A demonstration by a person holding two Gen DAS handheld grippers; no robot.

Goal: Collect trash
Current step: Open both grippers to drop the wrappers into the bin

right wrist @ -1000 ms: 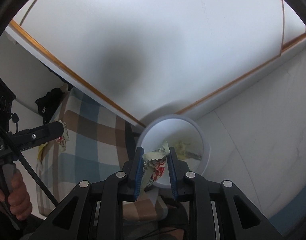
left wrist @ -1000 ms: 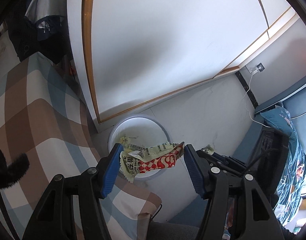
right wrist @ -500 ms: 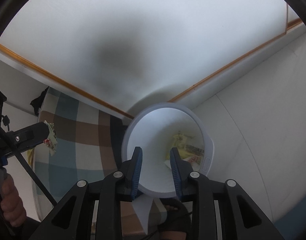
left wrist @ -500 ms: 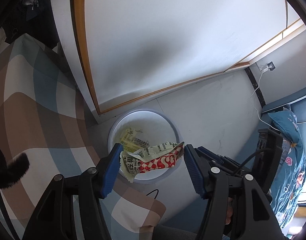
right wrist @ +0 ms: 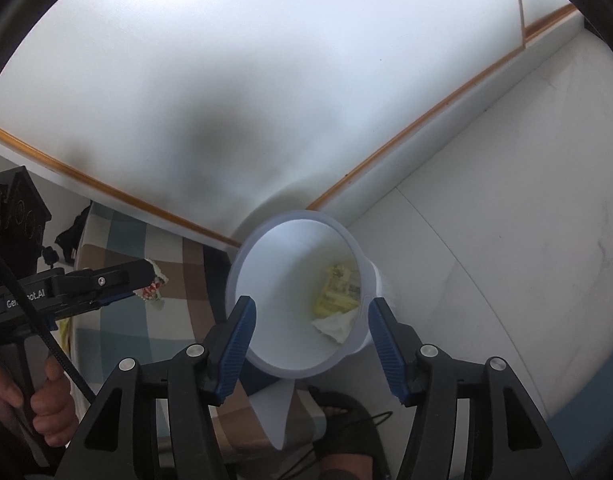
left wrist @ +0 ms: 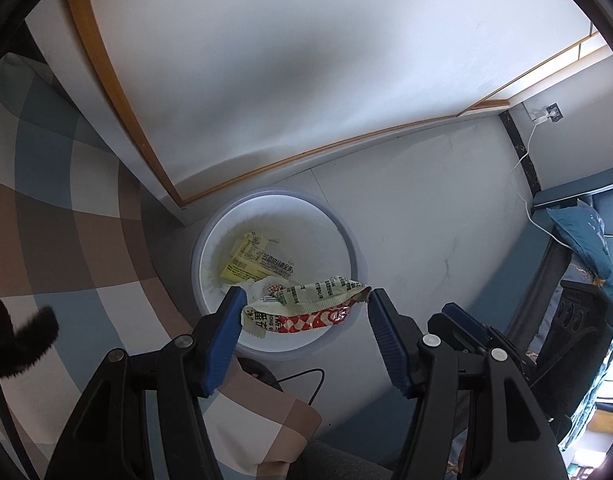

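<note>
The red-and-green snack wrapper spans the gap between the left gripper's blue pads, directly above the white bin. The jaws stand wide apart; the wrapper touches the left-hand pad, and whether the other pad bears on it cannot be told. Inside the bin lie a yellow packet and a crumpled white tissue, against the wall on its right side. The right gripper is spread open and empty over the bin's rim. The bin stands on the floor beside a checked bedspread.
</note>
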